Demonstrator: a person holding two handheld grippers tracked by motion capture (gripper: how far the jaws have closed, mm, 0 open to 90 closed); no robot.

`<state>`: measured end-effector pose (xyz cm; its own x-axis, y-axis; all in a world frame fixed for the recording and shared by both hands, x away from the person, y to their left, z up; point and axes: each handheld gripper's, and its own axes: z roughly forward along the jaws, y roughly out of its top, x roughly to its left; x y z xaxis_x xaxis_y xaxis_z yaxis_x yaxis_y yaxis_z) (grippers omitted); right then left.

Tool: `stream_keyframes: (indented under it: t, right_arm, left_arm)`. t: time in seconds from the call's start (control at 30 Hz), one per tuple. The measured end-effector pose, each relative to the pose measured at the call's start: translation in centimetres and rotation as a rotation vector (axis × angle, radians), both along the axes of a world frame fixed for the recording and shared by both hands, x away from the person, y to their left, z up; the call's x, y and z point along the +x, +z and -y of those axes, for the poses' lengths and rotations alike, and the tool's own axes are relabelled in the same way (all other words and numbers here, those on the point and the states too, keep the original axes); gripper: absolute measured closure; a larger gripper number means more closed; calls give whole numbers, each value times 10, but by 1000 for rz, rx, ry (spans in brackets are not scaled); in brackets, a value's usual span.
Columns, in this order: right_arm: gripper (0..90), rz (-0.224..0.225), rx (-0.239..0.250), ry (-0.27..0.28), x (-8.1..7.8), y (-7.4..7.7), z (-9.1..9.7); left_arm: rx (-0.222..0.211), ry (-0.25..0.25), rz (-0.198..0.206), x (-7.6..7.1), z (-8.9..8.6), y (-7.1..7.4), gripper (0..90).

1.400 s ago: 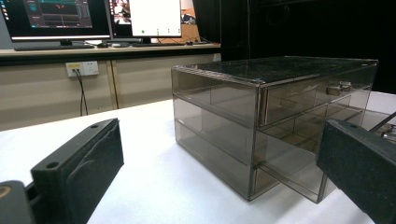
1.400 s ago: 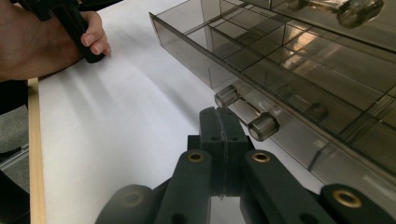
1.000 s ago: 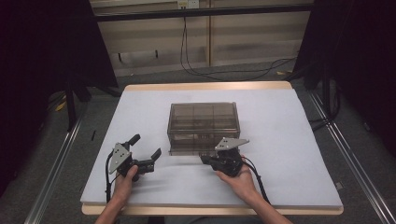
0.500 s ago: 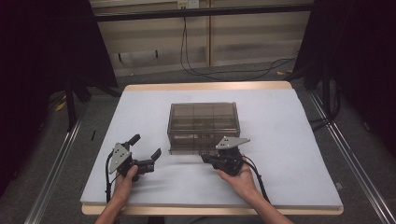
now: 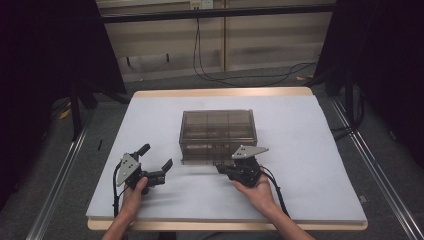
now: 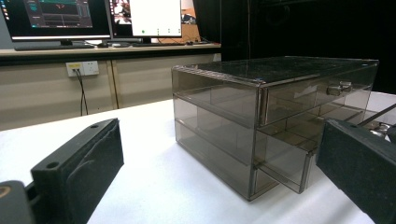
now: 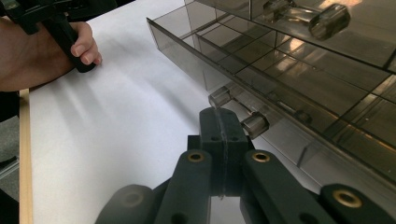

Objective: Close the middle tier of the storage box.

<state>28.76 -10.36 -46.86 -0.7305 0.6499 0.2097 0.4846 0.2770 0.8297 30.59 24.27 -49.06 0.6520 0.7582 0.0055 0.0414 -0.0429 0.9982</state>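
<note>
Here, a big white table point(image 5: 310, 165) is seen under everything. In the middle of it a smoky see-through drawer box point(image 5: 218, 131) is set, straight ahead of both claws. It is made of hard plastic, so it is judged to be stiff, smooth and slippery, and likely to crack or scratch if it is knocked. It looks light, so the whole box could be dragged along when a drawer is pulled.

The bottom drawer point(image 6: 285, 163) is seen pulled out a little, just in front of the right claw point(image 5: 226, 170). It looks thin and bendy at the sides, so it is best moved slowly and straight.

Next, the small clear handle point(image 7: 239, 111) on that drawer is found right at the tip of the right claw. It is a little bar held on two round posts. This is judged to be the best place to hold, because the flat drawer front gives nothing to pinch. The right claw is squeezed tight together, and its tip is seen touching or nearly touching the bar; whether the bar is truly pinched cannot be told.

The left claw point(image 5: 155, 162) is held wide apart with nothing in it. The box is seen ahead of it and a bit to its right, well apart. The box top could be steadied with it.
</note>
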Motion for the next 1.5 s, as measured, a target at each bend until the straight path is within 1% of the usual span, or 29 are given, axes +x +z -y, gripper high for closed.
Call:
stream_keyframes:
  t: [0.17, 0.37, 0.53, 0.63, 0.8, 0.9, 1.07, 1.5]
  right_arm:
    - [900, -7, 6, -3, 1, 0, 1]
    - [900, -2, -2, -6, 2, 0, 1]
    - [900, -3, 9, -15, 4, 0, 2]
    - [900, -2, 7, -16, 4, -1, 1]
    - [900, -2, 6, -21, 4, -1, 2]
    - [900, -2, 22, -30, 5, 1, 5]
    - [900, -1, 14, -34, 6, 0, 6]
    - [900, -1, 26, -40, 9, -1, 5]
  left_arm:
    - [0, 1, 0, 0, 0, 0, 9]
    - [0, 0, 0, 0, 0, 0, 9]
    - [4, 1, 1, 0, 0, 0, 9]
    - [0, 0, 0, 0, 0, 0, 9]
    - [4, 1, 1, 0, 0, 0, 9]
    - [4, 0, 1, 0, 0, 0, 9]
    - [4, 0, 1, 0, 0, 0, 9]
    - [4, 0, 1, 0, 0, 0, 9]
